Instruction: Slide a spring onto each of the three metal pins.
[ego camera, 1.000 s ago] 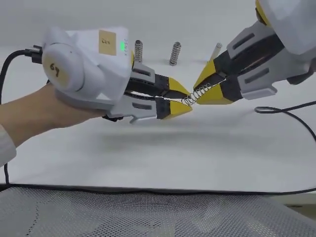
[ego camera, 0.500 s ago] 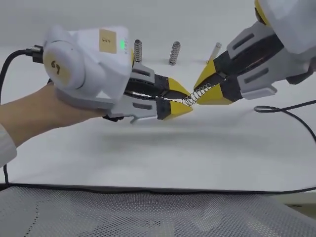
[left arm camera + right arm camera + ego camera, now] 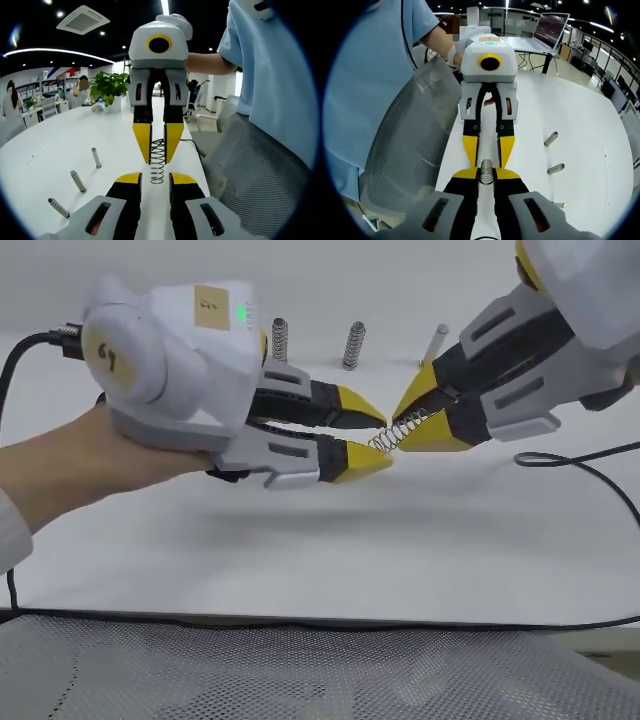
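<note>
Head view: your right gripper (image 3: 397,433) pinches the spring (image 3: 411,423) in mid-air. Its free end pokes btwn the left gripper (image 3: 388,441) jaws, which stand wide apart. Behind, on the white table (image 3: 300,540), are two pins w/ springs (image 3: 280,340) and one bare pin (image 3: 438,343).

Left gripper view: spring hangs from the opposite jaws, lower tip btwn yours.

Right gripper view: your jaws are clamped on the spring's near end. Mesh chair (image 3: 405,150) at left, open office beyond.

The left hand (image 3: 70,475) holds the left claw (image 3: 386,441) level, its jaws apart and its tips pointing right. The right claw (image 3: 400,433) faces it tip to tip, slanting down from the upper right, jaws clamped on a spring (image 3: 412,423).
</note>
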`<action>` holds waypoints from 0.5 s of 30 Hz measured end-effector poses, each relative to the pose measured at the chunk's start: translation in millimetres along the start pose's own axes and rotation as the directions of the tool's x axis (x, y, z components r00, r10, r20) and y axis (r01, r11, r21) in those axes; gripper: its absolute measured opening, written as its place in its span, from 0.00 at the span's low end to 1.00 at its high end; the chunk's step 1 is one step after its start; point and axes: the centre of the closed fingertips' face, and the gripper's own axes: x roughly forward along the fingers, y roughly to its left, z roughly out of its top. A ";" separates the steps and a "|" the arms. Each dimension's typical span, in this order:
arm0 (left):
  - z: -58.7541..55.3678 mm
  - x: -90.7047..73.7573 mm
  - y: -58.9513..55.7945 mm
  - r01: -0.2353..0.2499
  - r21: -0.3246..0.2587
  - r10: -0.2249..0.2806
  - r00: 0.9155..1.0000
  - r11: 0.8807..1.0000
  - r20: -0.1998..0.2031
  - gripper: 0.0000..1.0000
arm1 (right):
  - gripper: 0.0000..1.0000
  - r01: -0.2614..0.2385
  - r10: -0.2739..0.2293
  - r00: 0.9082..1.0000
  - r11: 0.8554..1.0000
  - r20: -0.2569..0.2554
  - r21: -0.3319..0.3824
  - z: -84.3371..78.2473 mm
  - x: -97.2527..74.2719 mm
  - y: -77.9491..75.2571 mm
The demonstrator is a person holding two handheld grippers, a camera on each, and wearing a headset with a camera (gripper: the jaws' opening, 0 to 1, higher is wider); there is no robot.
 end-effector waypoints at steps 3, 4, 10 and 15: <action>-1.7 -0.6 -0.7 -0.002 -0.011 0.002 1.000 1.000 0.000 0.18 | 0.08 0.001 -0.001 1.000 1.000 -0.001 0.002 -0.6 0.1 -0.8; -2.9 -1.0 -0.5 -0.006 -0.023 0.006 1.000 1.000 0.000 0.21 | 0.08 0.000 0.000 1.000 1.000 -0.002 0.002 -0.8 0.2 -0.8; -7.6 -4.6 0.7 -0.033 -0.061 0.033 0.999 0.998 -0.002 0.39 | 0.08 0.000 0.000 1.000 1.000 -0.004 -0.001 -0.9 0.7 -1.5; -9.6 -9.1 4.5 -0.067 -0.084 0.068 0.998 0.994 0.005 0.55 | 0.08 -0.002 0.002 1.000 1.000 -0.005 -0.002 -1.5 1.3 -1.9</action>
